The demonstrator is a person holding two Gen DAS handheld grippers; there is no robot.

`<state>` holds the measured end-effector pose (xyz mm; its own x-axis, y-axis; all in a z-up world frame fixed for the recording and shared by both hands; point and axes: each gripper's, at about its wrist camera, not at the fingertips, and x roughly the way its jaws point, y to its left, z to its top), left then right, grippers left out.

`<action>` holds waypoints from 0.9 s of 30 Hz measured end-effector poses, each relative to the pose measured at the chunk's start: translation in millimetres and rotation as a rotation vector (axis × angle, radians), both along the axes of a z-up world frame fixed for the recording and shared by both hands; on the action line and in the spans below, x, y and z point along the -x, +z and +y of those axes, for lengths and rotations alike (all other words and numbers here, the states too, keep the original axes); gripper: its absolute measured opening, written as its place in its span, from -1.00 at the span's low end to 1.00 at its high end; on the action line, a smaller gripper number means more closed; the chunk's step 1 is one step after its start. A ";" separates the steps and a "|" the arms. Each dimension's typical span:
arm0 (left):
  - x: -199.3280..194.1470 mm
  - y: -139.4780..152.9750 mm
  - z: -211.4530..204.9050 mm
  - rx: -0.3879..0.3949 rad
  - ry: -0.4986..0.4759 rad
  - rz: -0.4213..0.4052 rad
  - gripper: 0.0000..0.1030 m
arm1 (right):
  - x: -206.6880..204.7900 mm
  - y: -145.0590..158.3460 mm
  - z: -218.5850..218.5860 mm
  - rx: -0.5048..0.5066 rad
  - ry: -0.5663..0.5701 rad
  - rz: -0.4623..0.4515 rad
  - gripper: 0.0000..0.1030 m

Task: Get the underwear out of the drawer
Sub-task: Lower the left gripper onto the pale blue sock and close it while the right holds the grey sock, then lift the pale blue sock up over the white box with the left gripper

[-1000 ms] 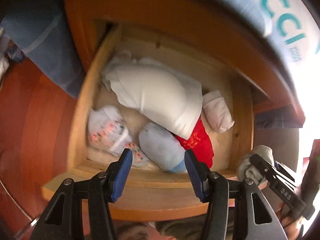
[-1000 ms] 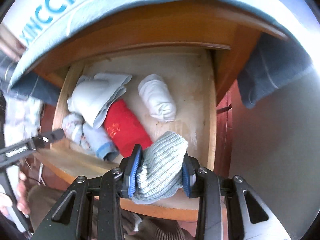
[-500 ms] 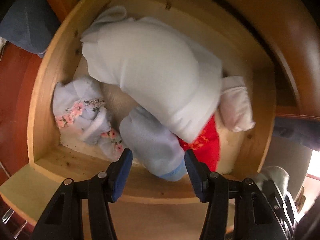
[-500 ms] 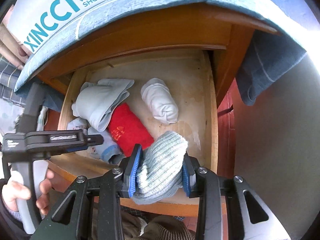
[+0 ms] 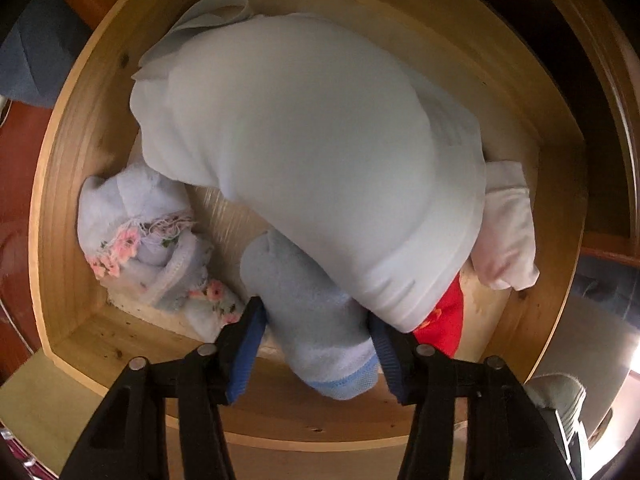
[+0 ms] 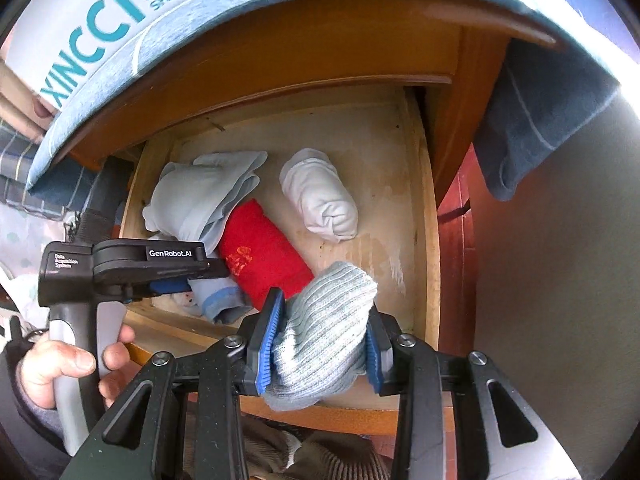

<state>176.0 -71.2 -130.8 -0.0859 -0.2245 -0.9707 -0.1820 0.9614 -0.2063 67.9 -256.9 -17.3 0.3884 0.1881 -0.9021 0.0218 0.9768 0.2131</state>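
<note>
An open wooden drawer (image 5: 60, 184) holds rolled and folded underwear. My left gripper (image 5: 316, 316) points down into its front, and its jaws are closing around a light blue roll (image 5: 296, 276); the pads stand at the roll's sides without squeezing it. A big pale garment (image 5: 312, 152) lies over the roll, with a red roll (image 5: 444, 320), a white roll (image 5: 508, 240) and a floral cloth (image 5: 136, 240) around it. My right gripper (image 6: 324, 308) hangs over the drawer's front right edge (image 6: 420, 216), shut on a grey ribbed roll (image 6: 324, 344). The left gripper (image 6: 208, 276) shows there at the left.
A shoe box (image 6: 100, 20) printed XINCCI sits on a blue cloth (image 6: 532, 120) draped over the cabinet top above the drawer. A person's hand (image 6: 68, 360) grips the left tool's handle. The drawer floor behind the grey roll is bare wood.
My left gripper has dropped into the drawer front and now straddles the light blue roll, jaws a little narrower. The right gripper has kept still with the grey roll.
</note>
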 end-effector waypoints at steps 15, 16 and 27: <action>28.5 50.3 10.5 0.055 -0.099 -0.155 -0.35 | -0.9 -2.9 5.4 0.010 0.004 -0.002 -0.35; 30.7 54.7 10.2 0.059 -0.106 -0.169 -0.35 | -0.7 -2.8 5.8 0.015 0.005 -0.004 -0.35; 55.9 117.3 14.9 0.056 -0.233 -0.368 -0.35 | 0.6 -2.3 4.2 0.015 0.003 -0.009 -0.35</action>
<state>120.1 -56.4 -13.5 0.2087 -0.2931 -0.9330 0.1342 0.9536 -0.2696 67.3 -252.7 -19.6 0.3957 0.1761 -0.9013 0.0170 0.9799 0.1989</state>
